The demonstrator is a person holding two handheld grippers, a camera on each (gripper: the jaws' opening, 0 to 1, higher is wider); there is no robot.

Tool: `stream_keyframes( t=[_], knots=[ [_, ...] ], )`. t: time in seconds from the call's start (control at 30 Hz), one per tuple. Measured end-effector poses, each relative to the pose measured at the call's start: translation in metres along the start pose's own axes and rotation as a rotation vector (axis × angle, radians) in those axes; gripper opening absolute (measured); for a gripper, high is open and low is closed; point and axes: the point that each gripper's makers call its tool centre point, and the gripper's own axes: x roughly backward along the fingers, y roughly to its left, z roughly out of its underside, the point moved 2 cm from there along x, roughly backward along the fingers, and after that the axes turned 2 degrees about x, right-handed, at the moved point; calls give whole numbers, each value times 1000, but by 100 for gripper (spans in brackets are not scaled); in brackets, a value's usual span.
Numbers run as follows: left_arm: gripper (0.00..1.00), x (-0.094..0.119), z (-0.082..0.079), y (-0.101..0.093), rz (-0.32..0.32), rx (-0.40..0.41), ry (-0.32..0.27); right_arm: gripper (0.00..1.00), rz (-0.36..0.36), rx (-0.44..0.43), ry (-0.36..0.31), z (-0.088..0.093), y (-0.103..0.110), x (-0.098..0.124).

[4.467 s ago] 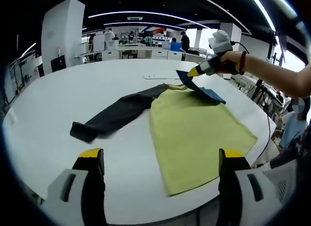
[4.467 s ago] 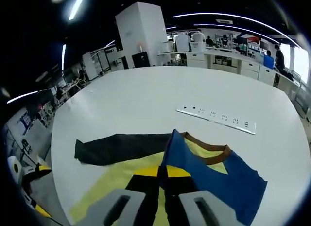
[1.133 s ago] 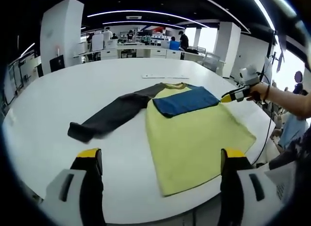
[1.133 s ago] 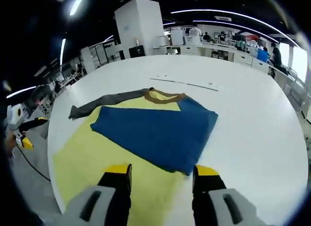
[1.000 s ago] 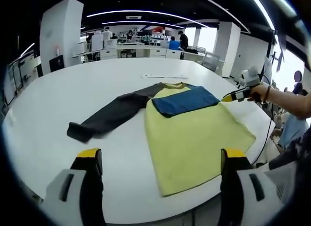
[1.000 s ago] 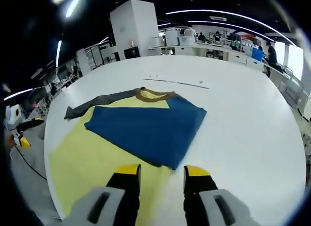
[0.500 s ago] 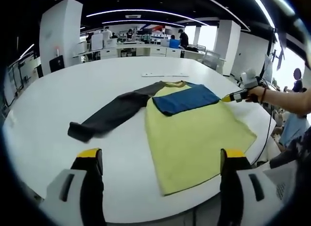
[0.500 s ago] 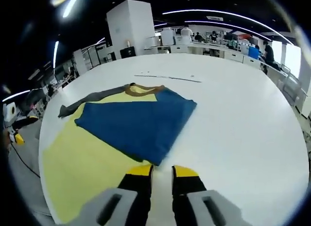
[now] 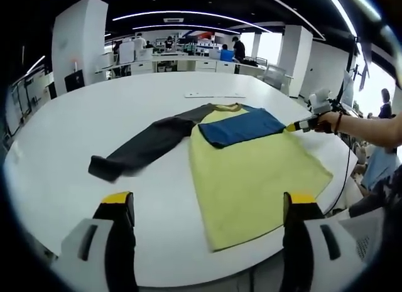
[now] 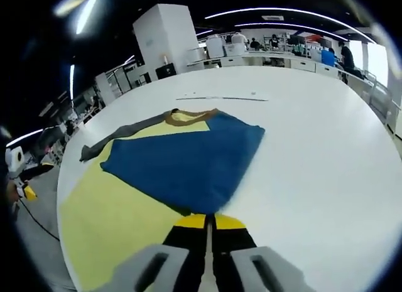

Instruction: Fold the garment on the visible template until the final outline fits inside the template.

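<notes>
A soft yellow shirt (image 9: 251,173) is lying flat on the smooth white desk (image 9: 94,122), its blue sleeve (image 10: 188,163) folded across, left gripper (image 9: 207,207) jaws spread, right gripper (image 10: 209,224) jaws pressed together.

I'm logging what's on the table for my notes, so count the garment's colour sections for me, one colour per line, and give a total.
Yellow body panel: 1
Blue sleeve folded across the chest: 1
Dark grey sleeve stretched out on the white table: 1
Brown collar band: 1
Total: 4 colour sections on 1 garment
</notes>
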Motion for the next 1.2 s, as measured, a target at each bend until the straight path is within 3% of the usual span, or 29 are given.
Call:
stream_keyframes(
  t=[0.13, 0.5, 0.7, 0.83, 0.93, 1.03, 1.13, 1.2],
  knots=[
    [95, 1, 1, 1, -3, 6, -4, 0, 69, 51, 19, 0, -11, 7],
    [95, 1, 1, 3, -5, -3, -1, 0, 135, 128, 58, -1, -15, 6],
    [95, 2, 3, 4, -7, -8, 8, 0, 142, 111, 63, -1, -24, 11],
    [95, 1, 4, 3, -6, -7, 12, 0, 121, 54, 51, 0, -22, 13],
    [94, 1, 3, 1, -1, -10, 13, 0, 77, -109, 17, 1, -16, 11],
    [94, 0, 3, 0, 3, -15, 13, 1, 83, -118, 2, 1, -18, 11],
    [94, 0, 2, 1, 5, -20, 15, 4, 54, -191, -5, 3, -13, 7],
    [94, 0, 3, 1, 6, -24, 20, 2, 61, -182, -7, 3, -12, 5]
  ],
)
